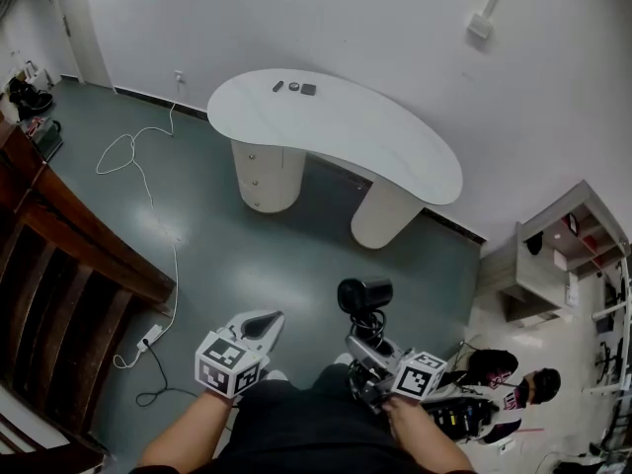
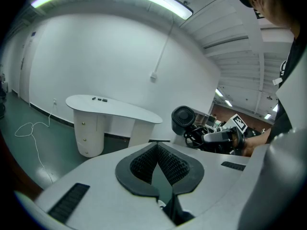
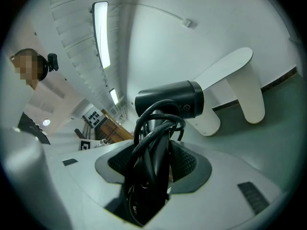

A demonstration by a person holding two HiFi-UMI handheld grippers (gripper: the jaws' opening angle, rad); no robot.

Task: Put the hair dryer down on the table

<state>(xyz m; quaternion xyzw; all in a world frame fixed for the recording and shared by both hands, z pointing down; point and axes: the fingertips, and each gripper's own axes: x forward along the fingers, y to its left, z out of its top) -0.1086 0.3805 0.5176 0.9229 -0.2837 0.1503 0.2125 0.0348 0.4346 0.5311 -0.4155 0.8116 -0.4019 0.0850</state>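
Note:
A black hair dryer [image 1: 363, 296] stands upright in my right gripper [image 1: 380, 355], low in the head view, over the green floor. In the right gripper view its barrel [image 3: 169, 99] points across, and its handle and coiled cord [image 3: 152, 150] sit between the jaws of the right gripper [image 3: 153, 158], which is shut on them. My left gripper [image 1: 253, 330] is to its left, shut and holding nothing; its dark pads [image 2: 144, 163] meet at the tips. The white curved table [image 1: 395, 146] stands well ahead, also seen as the table [image 2: 120, 110] and the table [image 3: 225, 71].
Small dark objects [image 1: 294, 88] lie on the table's far left end. A white cable and power strip [image 1: 150, 338] trail over the floor at the left, beside a wooden bench [image 1: 59, 255]. A shelf unit [image 1: 565, 255] and a person [image 1: 513, 381] are at the right.

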